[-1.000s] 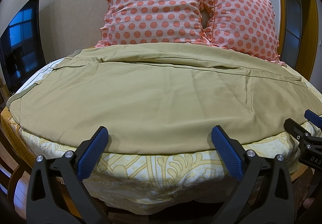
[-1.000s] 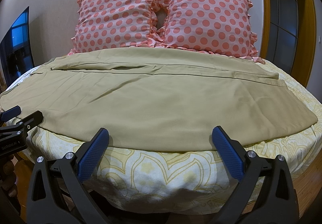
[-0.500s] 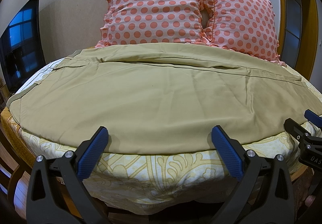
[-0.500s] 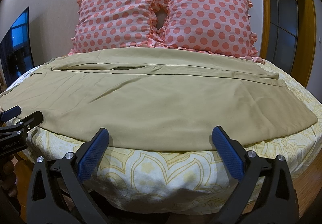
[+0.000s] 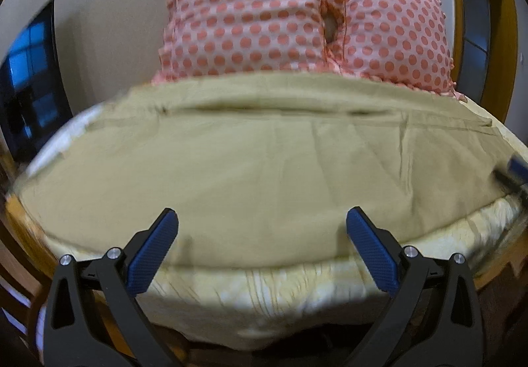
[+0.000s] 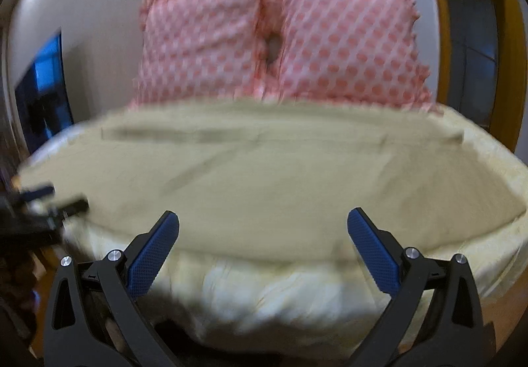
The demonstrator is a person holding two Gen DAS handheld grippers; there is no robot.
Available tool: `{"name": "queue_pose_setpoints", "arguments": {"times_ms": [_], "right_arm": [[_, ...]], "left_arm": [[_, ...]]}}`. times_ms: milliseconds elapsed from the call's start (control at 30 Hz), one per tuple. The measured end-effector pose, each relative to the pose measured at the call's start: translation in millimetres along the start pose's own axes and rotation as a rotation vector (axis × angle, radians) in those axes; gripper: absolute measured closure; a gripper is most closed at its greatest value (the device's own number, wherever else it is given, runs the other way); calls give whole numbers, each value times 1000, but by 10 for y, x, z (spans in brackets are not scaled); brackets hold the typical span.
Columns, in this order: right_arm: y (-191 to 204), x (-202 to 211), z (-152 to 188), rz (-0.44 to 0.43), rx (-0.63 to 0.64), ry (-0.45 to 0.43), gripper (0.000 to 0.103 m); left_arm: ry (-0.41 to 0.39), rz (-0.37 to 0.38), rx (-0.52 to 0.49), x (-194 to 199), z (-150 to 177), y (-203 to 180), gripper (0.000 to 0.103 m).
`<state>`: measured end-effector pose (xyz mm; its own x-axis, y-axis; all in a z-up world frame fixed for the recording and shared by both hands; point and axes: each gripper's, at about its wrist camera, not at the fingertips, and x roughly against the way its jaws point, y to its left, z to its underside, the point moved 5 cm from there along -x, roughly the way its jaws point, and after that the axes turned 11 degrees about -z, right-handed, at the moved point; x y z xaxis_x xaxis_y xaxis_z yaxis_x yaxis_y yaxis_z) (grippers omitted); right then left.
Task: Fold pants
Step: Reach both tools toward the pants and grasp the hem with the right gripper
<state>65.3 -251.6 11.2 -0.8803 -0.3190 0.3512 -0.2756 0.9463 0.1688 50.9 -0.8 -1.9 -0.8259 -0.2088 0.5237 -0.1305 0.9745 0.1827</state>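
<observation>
left gripper (image 5: 262, 248): black frame, blue pads, jaws spread wide, holding nothing; hangs just off the bed's near edge, pads over the hem of the pants.
pants: khaki cotton pants (image 5: 264, 162), spread flat crosswise over the bed, lengthwise fold seam running along the far side near the pillows, near hem along the bed's near edge.
bed: pale yellow patterned bedsheet (image 5: 270, 294) shows below the hem and at the left and right edges.
pillows: two pink polka-dot frilled pillows (image 5: 250, 14) stand at the bed's far edge, just behind the pants.
right gripper (image 6: 264, 250): same build, jaws wide, nothing between them; also at the near edge, further right along the hem.
step (judgement): approach to grasp the near hem; no fold of this stage made yet.
how to do it well: lower both pads onto the hem together, pinch all cloth layers but not the sheet, keep grippers well apart so the edge stays taut, lift level before carrying over.
risk: catching the sheet, or only the top layer.
view diff, left wrist: sharper; shows creases, seam line, right gripper's tip at the far right.
view diff, right wrist: heavily blurred; shows the pants' right end tapering on the sheet, left gripper at the left edge.
</observation>
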Motion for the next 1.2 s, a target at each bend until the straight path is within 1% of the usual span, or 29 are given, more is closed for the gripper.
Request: {"name": "queue_pose_setpoints", "arguments": {"times_ms": [33,67,100,133,200,267,300,333,367,400,433,467,500,600,700,733,767,833,900,933,967,1033,1067,1100,1133,1200], "right_arm": [[-138,1,-220,23,-4,-23,1],[-267,-34,-388,41,-13,-34,1],[-479,-130,-603,68,-40,-34,1],[-655,-237,-734,87,-72,-20,1],[-1148,-599,-1008,133,-175,32,1],[-1623,-975,-1159,204,-278,95,1],[-1813,-1126,-1209,234,-320,118,2],[-2097,-1348,-1258,278,-383,150,12],[-2293,-1498,-1282,317,-428,173,25],[-2551,-1729,-1306,372,-481,211,31],[-2695,-1843,-1304,400,-511,231,39],[-2831,-1962,-1297,429,-534,247,44],[-2979,-2140,-1303,463,-555,269,44],[-3230,-2465,-1266,540,-586,318,45],[-3407,-2722,-1164,581,-631,372,45],[-3425,-2755,-1172,603,-599,372,45],[-3451,-2807,-1152,655,-542,408,47],[-3452,-2822,-1124,642,-499,386,49],[-3473,-2756,-1067,627,-489,359,61],[-3512,-2679,-1023,617,-498,343,79],[-3556,-2588,-985,582,-527,318,91],[-3637,-2411,-880,490,-623,254,97],[-3642,-2298,-832,453,-655,212,98],[-3614,-2171,-800,426,-666,170,98],[-3586,-2084,-790,410,-661,146,98],[-3380,-1830,-814,340,-649,74,99]], "left_arm": [[-20,-19,-4,5,-107,13,2],[-31,-30,1,-6,-194,27,2],[-43,-38,15,-35,-315,46,2],[-49,-41,29,-61,-398,61,2],[-57,-61,59,-178,-621,96,2],[-54,-80,74,-321,-799,122,2],[-54,-87,79,-403,-881,131,2],[-54,-101,82,-485,-944,142,2],[-54,-113,81,-551,-998,143,2],[-52,-131,77,-619,-1041,142,2],[-48,-143,74,-675,-1062,143,2],[-37,-148,78,-759,-1083,154,2],[-28,-142,85,-805,-1083,168,2],[13,-94,103,-919,-1052,177,2],[43,-31,122,-991,-1039,176,2],[50,-21,124,-1006,-1026,170,2],[63,-9,127,-1030,-1019,168,2],[88,6,131,-1078,-1001,162,2],[118,19,144,-1142,-986,174,2],[127,22,150,-1162,-982,185,2],[138,26,162,-1185,-972,204,2],[147,28,179,-1199,-951,235,2],[151,32,186,-1203,-949,247,2],[155,35,193,-1210,-946,256,2],[159,38,201,-1219,-941,267,2],[165,41,211,-1228,-938,285,2]]}}
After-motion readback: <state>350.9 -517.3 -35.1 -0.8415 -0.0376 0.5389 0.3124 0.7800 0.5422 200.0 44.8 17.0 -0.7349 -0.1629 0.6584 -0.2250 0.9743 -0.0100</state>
